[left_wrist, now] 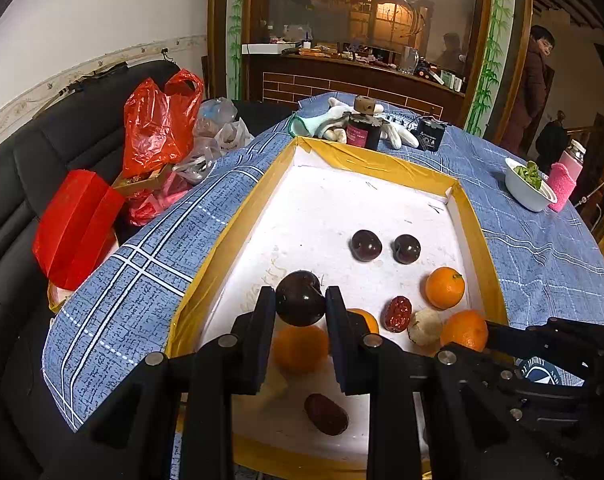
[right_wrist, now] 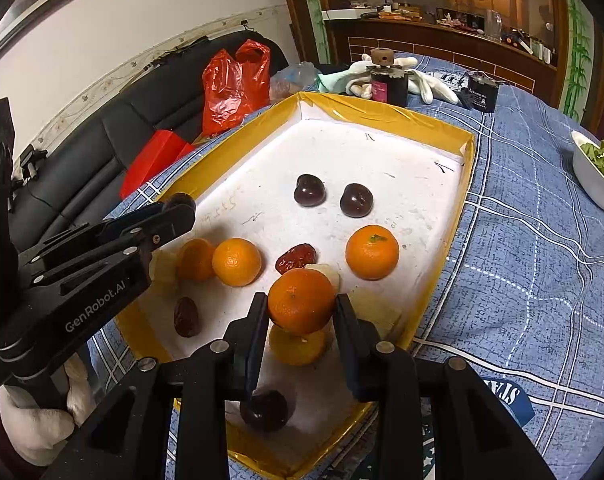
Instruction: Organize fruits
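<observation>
A white tray with a yellow taped rim (left_wrist: 258,184) (right_wrist: 381,114) lies on the blue checked tablecloth. My left gripper (left_wrist: 300,300) is shut on a dark plum (left_wrist: 300,298) and holds it above the tray's near part. My right gripper (right_wrist: 301,306) is shut on an orange (right_wrist: 301,300) above the tray's near right side. Two more dark plums (left_wrist: 365,245) (right_wrist: 309,189) lie mid-tray. Loose oranges (left_wrist: 445,287) (right_wrist: 236,261), red dates (left_wrist: 397,313) (right_wrist: 296,258), a darker date (left_wrist: 325,414) (right_wrist: 186,317) and a pale round fruit (left_wrist: 423,327) lie around them.
A dark jar (left_wrist: 361,130) (right_wrist: 389,80), white gloves (left_wrist: 333,114) and a small black box (left_wrist: 430,133) stand behind the tray. A white bowl of greens (left_wrist: 527,184) (right_wrist: 595,174) and a pink bottle (left_wrist: 565,172) are at the right. Red bags (left_wrist: 158,124) lie on the black sofa to the left.
</observation>
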Demonstrator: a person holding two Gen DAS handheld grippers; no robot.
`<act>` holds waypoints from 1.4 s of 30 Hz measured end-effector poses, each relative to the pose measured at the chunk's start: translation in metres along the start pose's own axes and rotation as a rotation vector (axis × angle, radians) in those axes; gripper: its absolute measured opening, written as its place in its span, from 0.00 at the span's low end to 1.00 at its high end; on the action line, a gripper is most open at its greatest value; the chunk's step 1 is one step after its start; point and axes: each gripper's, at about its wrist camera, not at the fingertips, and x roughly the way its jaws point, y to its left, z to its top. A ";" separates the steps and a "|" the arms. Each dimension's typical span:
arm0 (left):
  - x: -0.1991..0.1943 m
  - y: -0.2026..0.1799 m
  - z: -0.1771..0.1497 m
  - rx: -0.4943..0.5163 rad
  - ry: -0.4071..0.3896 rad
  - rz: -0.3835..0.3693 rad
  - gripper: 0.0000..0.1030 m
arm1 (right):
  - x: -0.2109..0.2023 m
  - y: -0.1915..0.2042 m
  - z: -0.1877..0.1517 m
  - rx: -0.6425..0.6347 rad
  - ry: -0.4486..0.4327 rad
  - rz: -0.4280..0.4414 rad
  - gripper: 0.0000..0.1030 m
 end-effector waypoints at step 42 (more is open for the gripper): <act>-0.057 0.002 0.002 -0.077 -0.121 -0.085 0.75 | -0.070 -0.047 -0.034 0.302 -0.100 0.332 0.63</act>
